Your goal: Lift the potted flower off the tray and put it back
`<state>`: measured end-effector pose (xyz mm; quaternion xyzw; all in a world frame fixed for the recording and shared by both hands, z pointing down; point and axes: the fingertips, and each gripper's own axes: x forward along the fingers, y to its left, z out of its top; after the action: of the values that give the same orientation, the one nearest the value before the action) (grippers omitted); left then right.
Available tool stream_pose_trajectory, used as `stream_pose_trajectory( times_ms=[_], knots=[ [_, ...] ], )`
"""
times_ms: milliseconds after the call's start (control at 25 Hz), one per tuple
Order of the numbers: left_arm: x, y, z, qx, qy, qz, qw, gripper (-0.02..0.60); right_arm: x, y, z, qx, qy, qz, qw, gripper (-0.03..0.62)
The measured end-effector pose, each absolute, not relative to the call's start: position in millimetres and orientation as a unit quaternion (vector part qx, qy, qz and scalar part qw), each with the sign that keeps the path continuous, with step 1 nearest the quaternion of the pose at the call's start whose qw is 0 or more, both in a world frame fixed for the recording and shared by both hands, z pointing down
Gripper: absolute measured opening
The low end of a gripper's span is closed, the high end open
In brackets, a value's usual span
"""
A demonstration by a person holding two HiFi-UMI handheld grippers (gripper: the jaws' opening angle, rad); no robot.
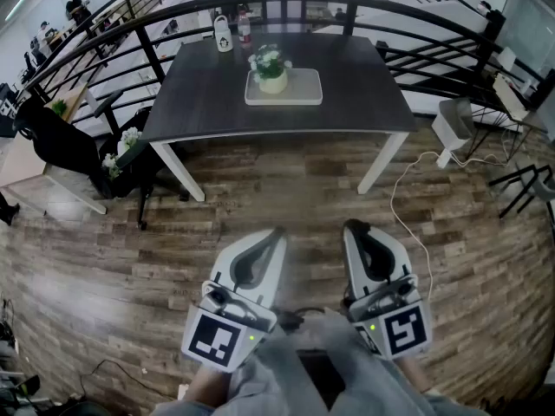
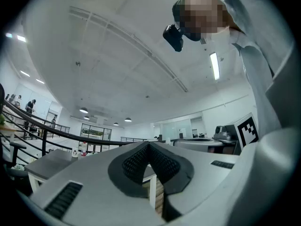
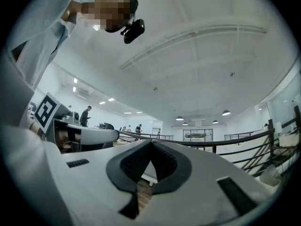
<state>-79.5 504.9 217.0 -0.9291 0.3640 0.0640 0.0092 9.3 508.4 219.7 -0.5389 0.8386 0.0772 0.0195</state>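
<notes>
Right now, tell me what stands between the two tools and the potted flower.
Nothing visible does. Only wooden floor and the near edge of the table lie between the left tool, the right tool and the potted flower on its tray.

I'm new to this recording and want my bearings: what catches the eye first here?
A white-flowered potted flower stands on a pale tray on the dark table, far ahead by the railing. Nearer, over the wood floor, the left tongs and right tongs are both shut and empty, side by side.
</notes>
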Motion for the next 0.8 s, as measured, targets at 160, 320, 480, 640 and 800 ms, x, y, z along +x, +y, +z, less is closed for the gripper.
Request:
stream_pose_trajectory(
  times_ms=[160,320,480,640,800],
  knots=[
    [-76.8,506.1,215.7,-0.927,0.368,0.067,0.009,-0.002,11.9,507.2,218.8,-0.538,0.839,0.074,0.018,0.002],
    [-76.0,507.8,215.9,-0.925,0.373,0.066,0.008,-0.002,10.8,508.3,218.4,-0.533,0.843,0.075,0.018,0.002],
    [-72.1,510.0,215.6,-0.924,0.377,0.067,0.01,-0.002,15.3,510.7,221.5,-0.529,0.845,0.07,0.015,0.002],
    [-68.9,510.8,216.0,-0.922,0.382,0.065,0.01,-0.002,23.2,510.4,220.3,-0.533,0.843,0.067,0.025,0.003],
    [-60.5,513.7,216.6,-0.919,0.388,0.061,0.01,-0.002,33.4,512.6,223.0,-0.529,0.846,0.062,0.025,0.003]
  ],
)
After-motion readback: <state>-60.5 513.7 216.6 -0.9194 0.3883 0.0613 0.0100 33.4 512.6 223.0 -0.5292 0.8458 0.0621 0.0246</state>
